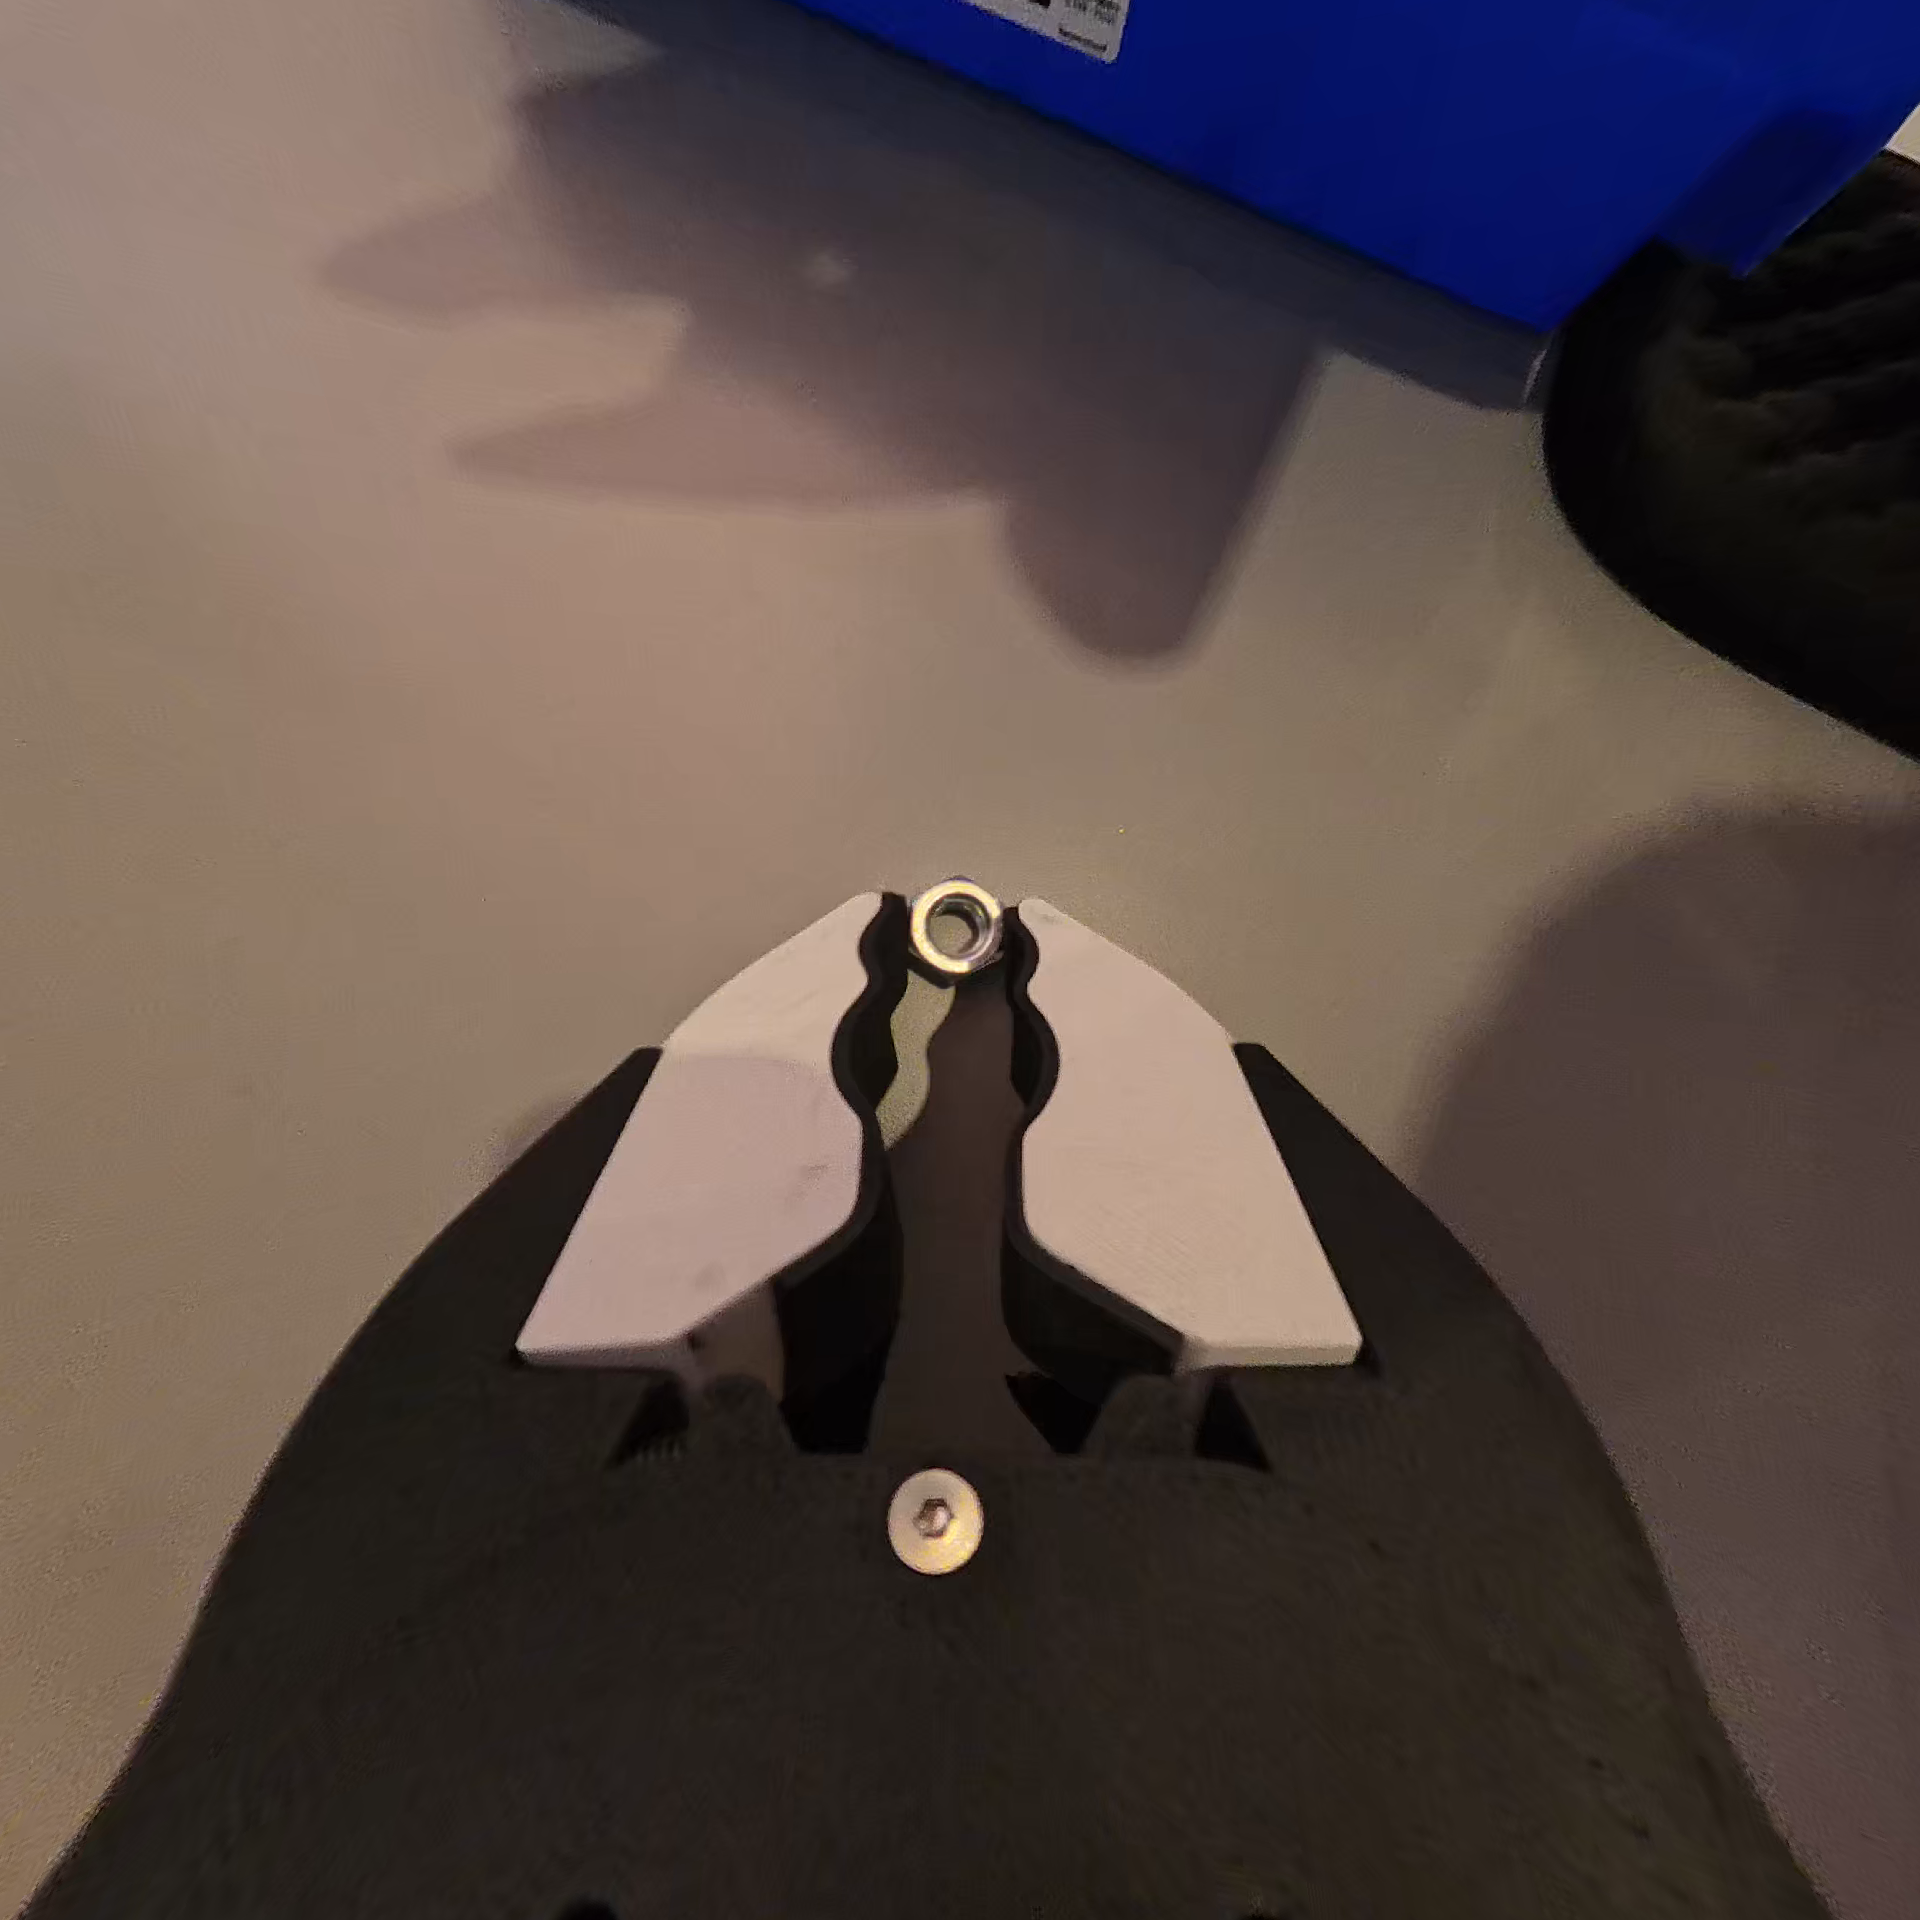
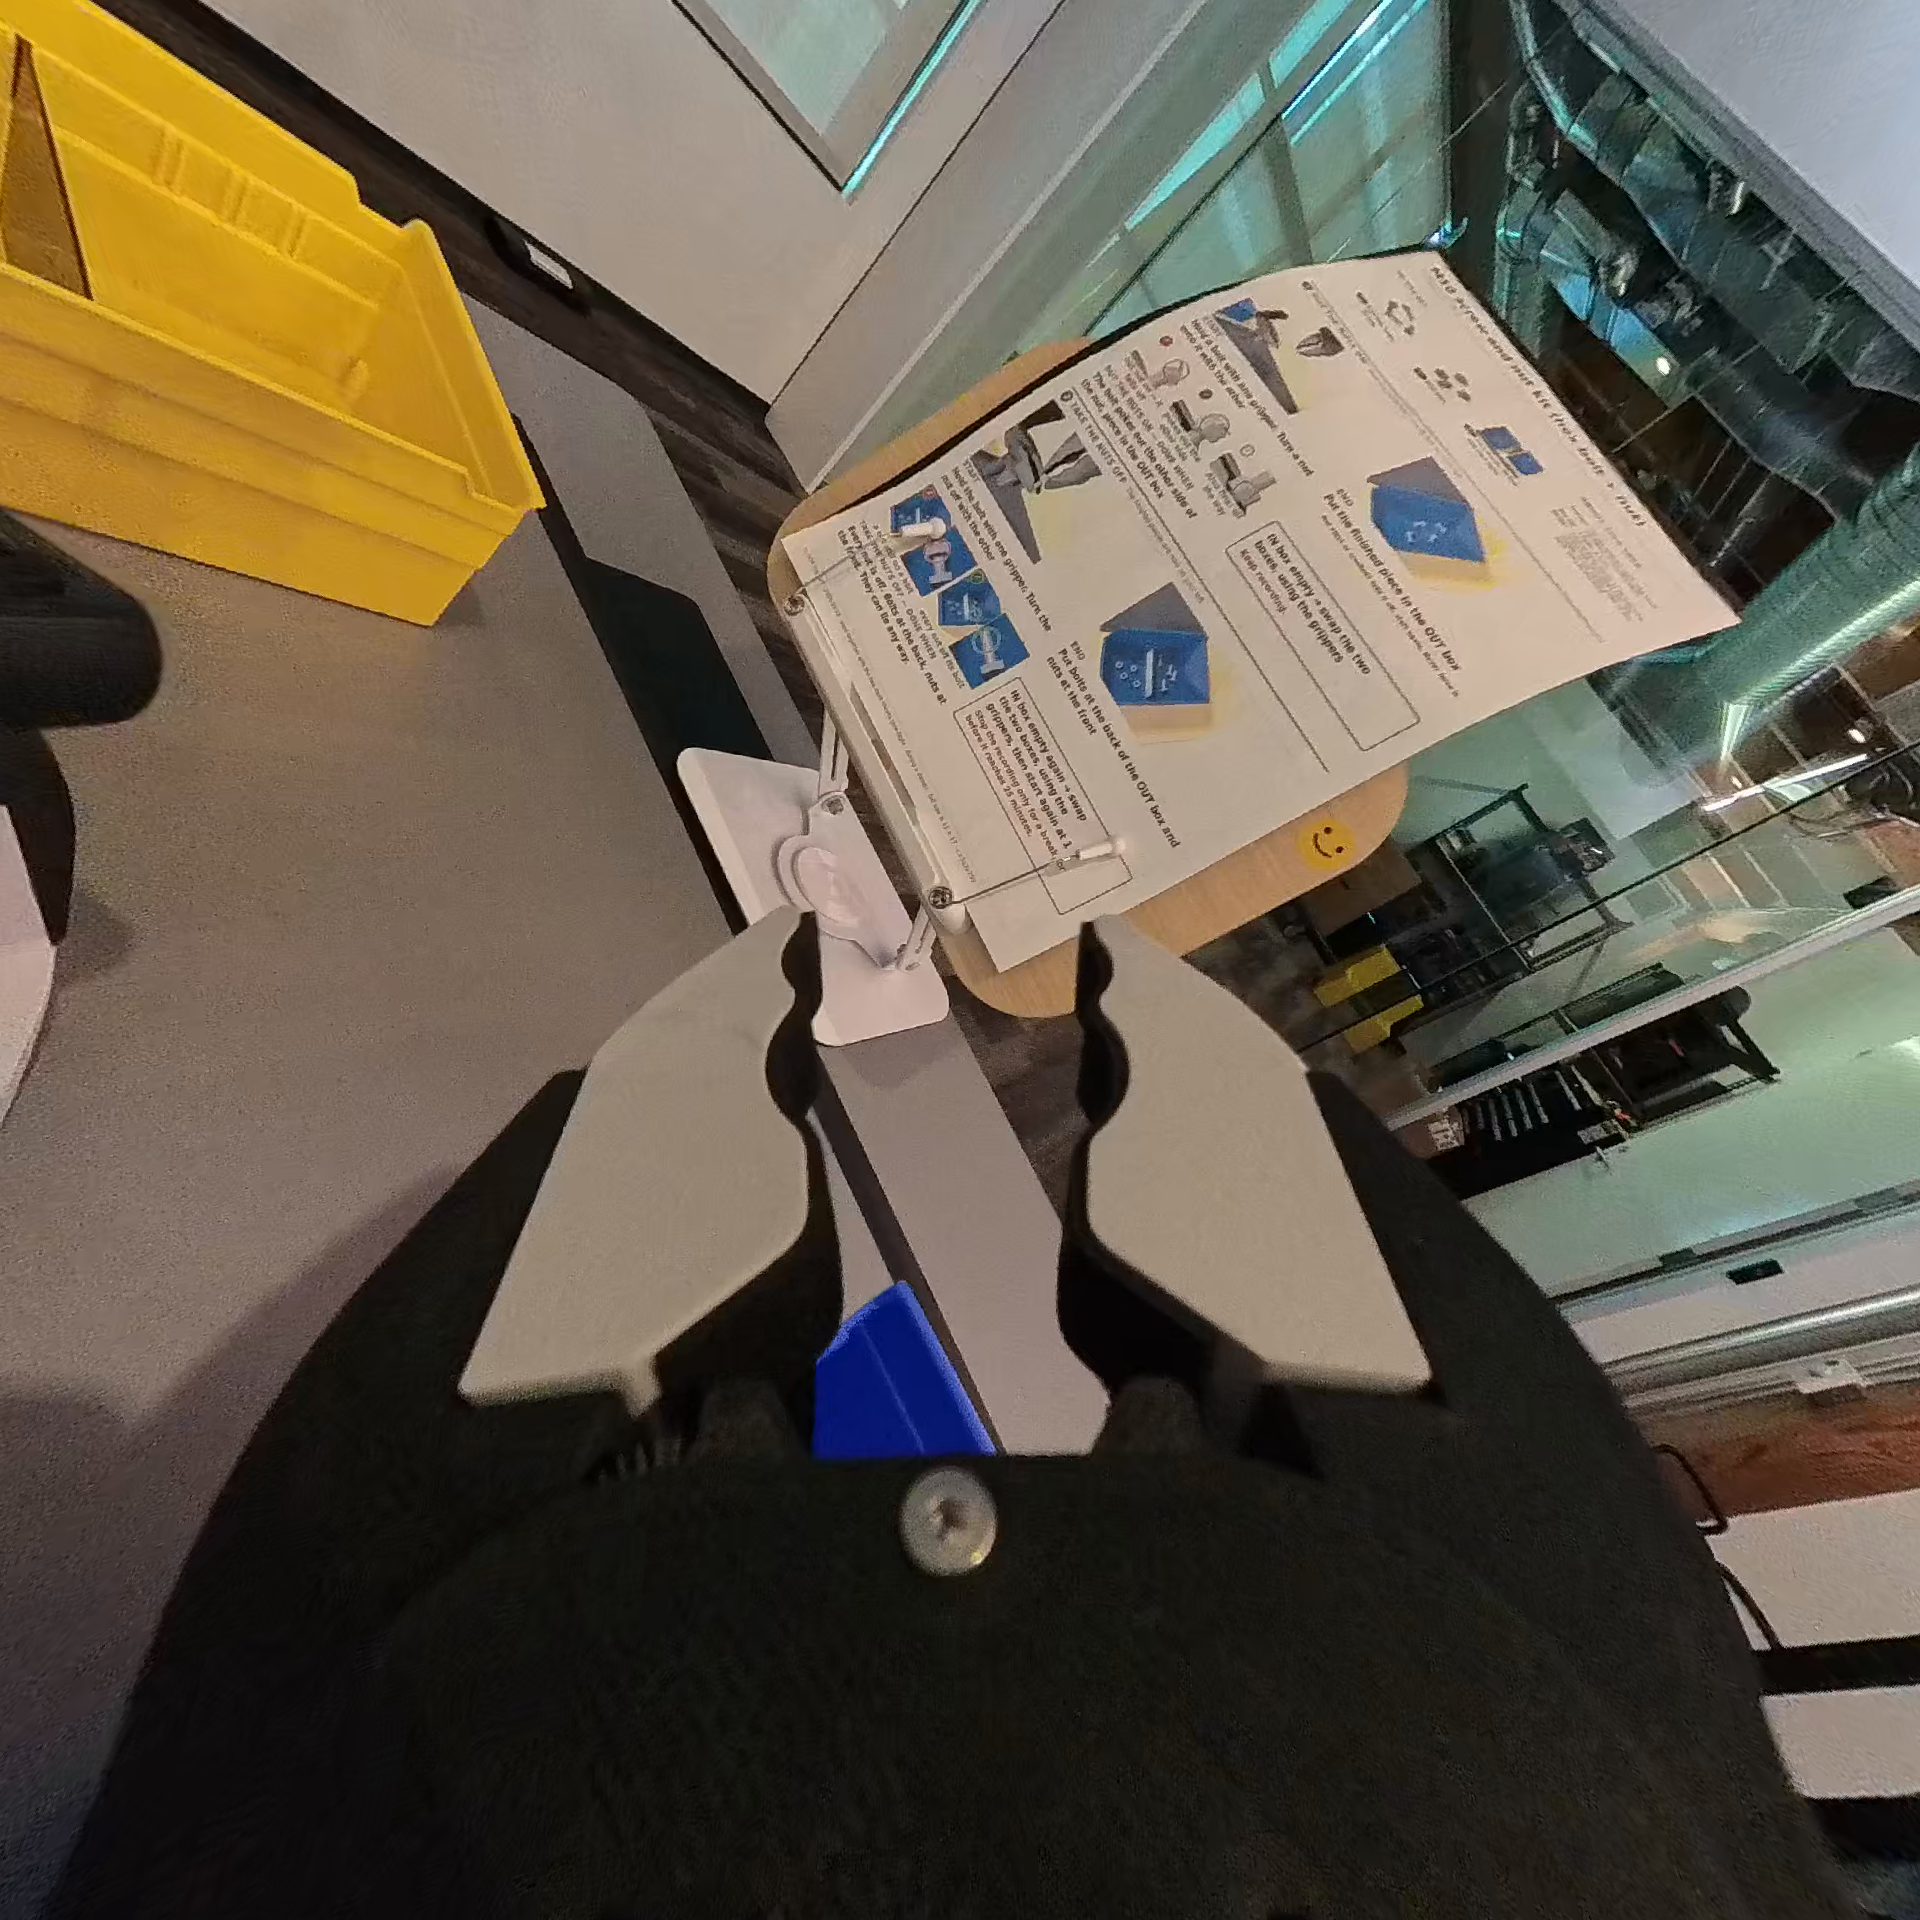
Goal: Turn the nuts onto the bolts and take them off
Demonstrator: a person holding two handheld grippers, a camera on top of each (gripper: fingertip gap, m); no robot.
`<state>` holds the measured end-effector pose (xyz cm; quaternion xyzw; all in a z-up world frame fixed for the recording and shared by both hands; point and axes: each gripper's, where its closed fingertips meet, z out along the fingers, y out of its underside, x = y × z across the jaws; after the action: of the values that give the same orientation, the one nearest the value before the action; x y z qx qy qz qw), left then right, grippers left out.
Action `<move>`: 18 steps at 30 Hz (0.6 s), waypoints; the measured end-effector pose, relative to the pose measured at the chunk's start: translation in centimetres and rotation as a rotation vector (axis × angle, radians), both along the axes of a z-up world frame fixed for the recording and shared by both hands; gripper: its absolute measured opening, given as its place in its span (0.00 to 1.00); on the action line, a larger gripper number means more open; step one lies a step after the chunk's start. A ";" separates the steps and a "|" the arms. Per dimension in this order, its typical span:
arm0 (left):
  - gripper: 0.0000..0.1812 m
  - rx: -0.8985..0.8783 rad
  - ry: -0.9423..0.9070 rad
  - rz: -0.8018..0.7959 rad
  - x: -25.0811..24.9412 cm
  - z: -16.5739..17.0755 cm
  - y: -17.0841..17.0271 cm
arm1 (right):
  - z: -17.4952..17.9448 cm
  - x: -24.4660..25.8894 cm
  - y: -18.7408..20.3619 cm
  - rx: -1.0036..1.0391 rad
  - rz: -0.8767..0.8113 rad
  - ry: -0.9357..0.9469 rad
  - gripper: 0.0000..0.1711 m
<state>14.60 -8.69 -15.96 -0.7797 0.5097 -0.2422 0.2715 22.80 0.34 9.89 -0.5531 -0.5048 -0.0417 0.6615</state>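
Here, pinching a small silver nut (image 1: 953,940) at the very tips of the left claw (image 1: 954,935), jaws drawn nearly together around it, threaded hole facing up toward the camera. Hovering over the plain grey table (image 1: 416,831), with a blue box (image 1: 1351,156) lying beyond at the far edge and a dark, blurred shape, too unclear to name, showing at the right. Holding the right claw (image 2: 940,940) well apart at the tips, gripping nothing, tilted up and away from the work toward a paper sheet (image 2: 1195,582) clipped on a wooden stand (image 2: 1268,883); passing a yellow bin (image 2: 229,395) on the table to the left and a corner of the blue box (image 2: 883,1392) glimpsed between the fingers. Showing no bolt in either view. Judging from this: sitting between pieces, with a loose nut in hand and the partner bolt not in view, whether just taken off or about to go on not being clear. Needing next, probably, either dropping the nut into the box or fetching a bolt with the empty right claw, then lining hole and thread squarely before turning. Risking a slip, given so slight a tip hold.
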 end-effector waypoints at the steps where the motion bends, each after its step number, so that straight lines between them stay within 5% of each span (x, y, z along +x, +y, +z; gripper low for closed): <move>1: 0.12 -0.002 -0.006 -0.004 0.1 0.0 -0.1 | -0.2 0.0 0.0 -0.003 0.000 -0.006 0.28; 4: 0.19 -0.076 -0.107 0.028 0.1 2.1 -0.7 | -0.6 0.2 0.3 -0.008 -0.017 -0.035 0.28; 7: 0.26 -0.066 -0.277 0.130 -2.5 9.0 -0.1 | -0.6 0.8 0.4 -0.004 -0.033 -0.044 0.28; 12: 0.27 0.393 -0.132 0.484 -18.1 18.9 6.9 | 0.1 1.3 0.2 0.006 -0.033 -0.007 0.28; 15: 0.29 0.306 0.006 0.556 -25.6 19.2 10.1 | -0.4 1.2 0.4 -0.002 -0.042 -0.028 0.28; 18: 0.27 0.122 0.071 0.430 -28.6 16.9 11.3 | -1.4 1.1 0.9 -0.019 -0.059 -0.067 0.28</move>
<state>-14.00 2.58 0.98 -0.8605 0.3547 -0.1197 0.3456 23.86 1.25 8.51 -0.5722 -0.5104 -0.0747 0.6375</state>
